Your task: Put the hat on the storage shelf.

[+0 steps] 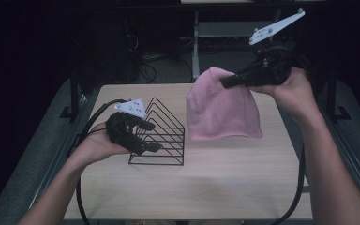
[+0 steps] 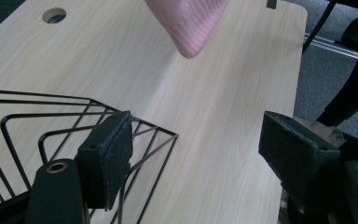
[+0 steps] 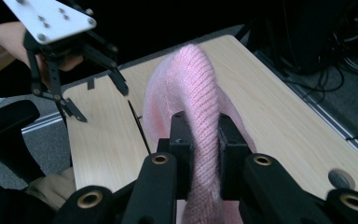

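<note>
Two right gripper fingers pinch the pink beanie's crown between them.

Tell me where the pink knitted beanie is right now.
In the high view, the pink knitted beanie hangs right of centre, pinched at its top by the right gripper, right of the black wire rack.

Left hand at left centre of high view holds left gripper, jaws spread wide, pointing right. Right hand raised at upper right holds right gripper, jaws pointing left, clamped on pink knit hat. Both forearms enter from bottom.
</note>
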{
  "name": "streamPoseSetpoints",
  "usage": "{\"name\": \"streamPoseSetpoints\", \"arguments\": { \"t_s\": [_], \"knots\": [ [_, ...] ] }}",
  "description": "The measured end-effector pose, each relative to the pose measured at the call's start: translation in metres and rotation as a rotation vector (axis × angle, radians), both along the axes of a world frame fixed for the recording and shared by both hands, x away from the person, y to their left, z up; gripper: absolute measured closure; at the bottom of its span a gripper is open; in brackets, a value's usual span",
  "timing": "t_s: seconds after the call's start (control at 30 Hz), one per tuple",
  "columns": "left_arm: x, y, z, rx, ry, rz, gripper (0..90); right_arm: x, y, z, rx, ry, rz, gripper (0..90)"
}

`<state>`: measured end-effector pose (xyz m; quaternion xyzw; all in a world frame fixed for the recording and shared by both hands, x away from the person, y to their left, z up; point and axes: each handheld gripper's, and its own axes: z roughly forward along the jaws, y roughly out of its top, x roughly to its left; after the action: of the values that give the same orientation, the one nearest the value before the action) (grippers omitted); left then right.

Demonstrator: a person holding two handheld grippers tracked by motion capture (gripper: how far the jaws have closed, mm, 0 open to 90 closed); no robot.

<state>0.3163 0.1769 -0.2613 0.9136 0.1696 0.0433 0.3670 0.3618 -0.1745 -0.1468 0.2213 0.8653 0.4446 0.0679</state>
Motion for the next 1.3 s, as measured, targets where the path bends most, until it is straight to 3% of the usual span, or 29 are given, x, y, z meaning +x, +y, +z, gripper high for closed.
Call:
{"name": "streamPoseSetpoints", "arguments": {
  "t_s": [0.3, 0.57, 0.9, 1.1, 1.2, 1.3],
  "knots": [
    [0.006, 0.007, 0.002, -0.016, 0.017, 0.015, 26.2, 0.001, 0.025, 0.016, 0.011, -0.025, 0.049, 79.5],
    [0.013, 0.019, 0.010, -0.070, 0.022, 0.026, 26.7, 0.003, 0.056, 0.030, 0.023, -0.048, 0.115, 79.4],
    [0.019, 0.043, 0.013, -0.142, 0.052, 0.014, 39.8, 0.011, 0.089, 0.040, 0.045, -0.058, 0.185, 79.2],
    [0.020, 0.050, 0.012, -0.138, 0.066, 0.016, 45.3, 0.014, 0.106, 0.041, 0.037, -0.073, 0.217, 79.3],
    [0.021, 0.055, 0.011, -0.141, 0.065, 0.028, 53.8, 0.016, 0.114, 0.043, 0.046, -0.081, 0.231, 79.2],
    [0.022, 0.060, 0.010, -0.148, 0.097, 0.045, 65.8, 0.016, 0.120, 0.043, 0.045, -0.082, 0.242, 79.2]
  ]
}}
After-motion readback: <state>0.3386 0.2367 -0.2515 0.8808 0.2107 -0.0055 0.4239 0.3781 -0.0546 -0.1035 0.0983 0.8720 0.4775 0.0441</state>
